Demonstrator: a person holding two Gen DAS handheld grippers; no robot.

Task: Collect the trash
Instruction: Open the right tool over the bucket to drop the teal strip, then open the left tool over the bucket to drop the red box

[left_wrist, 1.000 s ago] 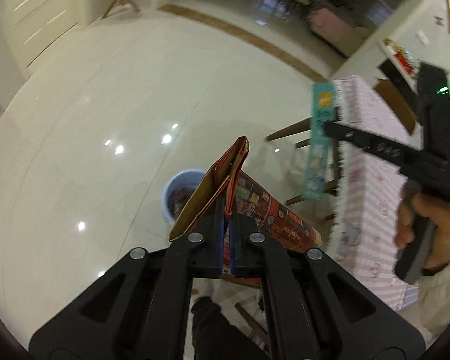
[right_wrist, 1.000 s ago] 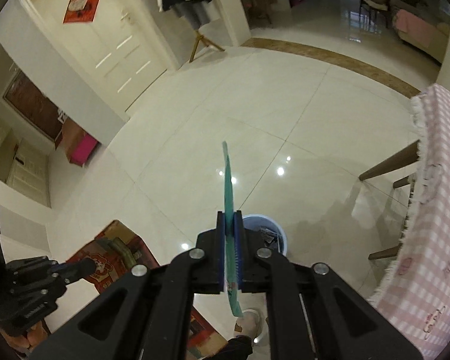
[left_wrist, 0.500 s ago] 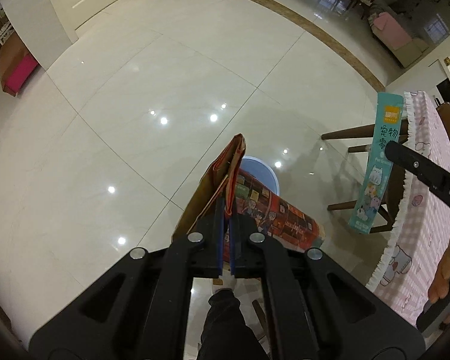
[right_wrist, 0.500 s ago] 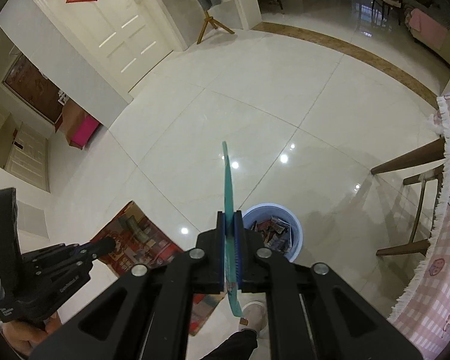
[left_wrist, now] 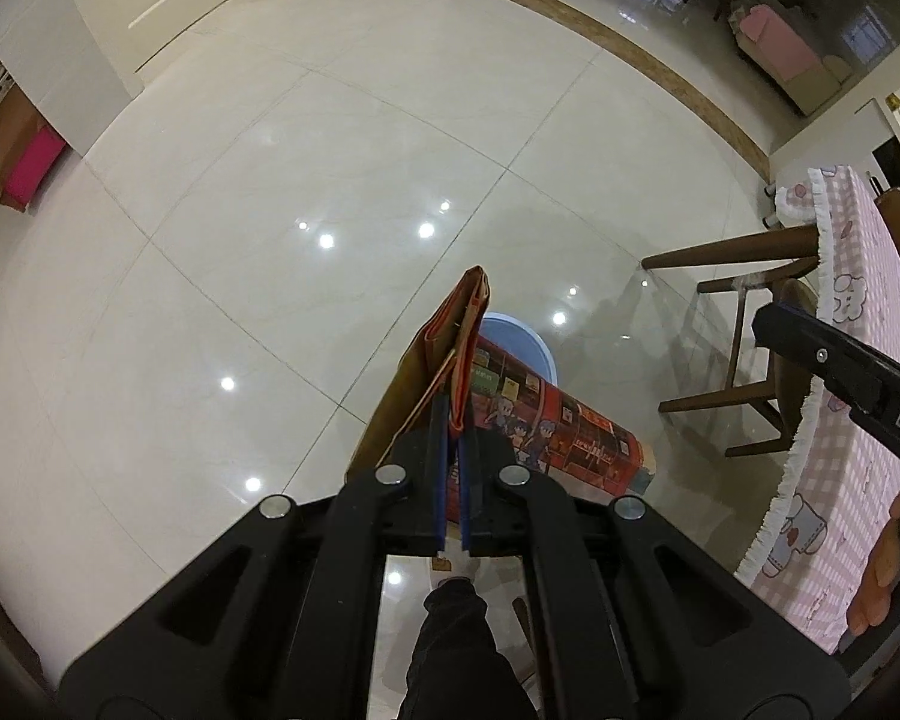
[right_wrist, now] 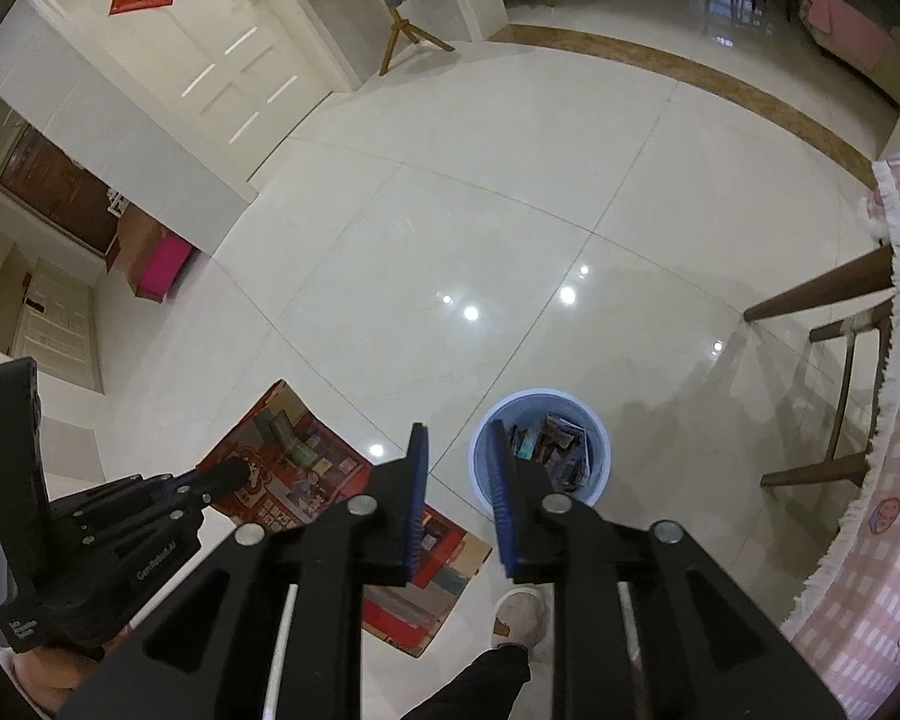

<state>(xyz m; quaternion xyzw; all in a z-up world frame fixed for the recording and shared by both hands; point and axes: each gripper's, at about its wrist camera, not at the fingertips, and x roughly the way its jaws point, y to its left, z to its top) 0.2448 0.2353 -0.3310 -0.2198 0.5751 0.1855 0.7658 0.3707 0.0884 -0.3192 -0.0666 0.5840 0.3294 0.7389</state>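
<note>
Floor (right_wrist: 510,192) is bare glossy tile, with the blue bin (right_wrist: 594,468) standing on it below both grippers, already holding wrappers; the pink-check table (right_wrist: 894,480) is off to the side. Flattened red printed carton (left_wrist: 570,420): clamped at its edge by the left gripper (left_wrist: 453,450), hanging above and beside the bin, not yet over the mouth. Right gripper (right_wrist: 456,468): jaws opening, nothing between them. Step in hand looks like drop-off at the bin. Next, probably: shift the carton over the bin mouth, then release; it looks wide versus the rim, so tilt it edge-first.
</note>
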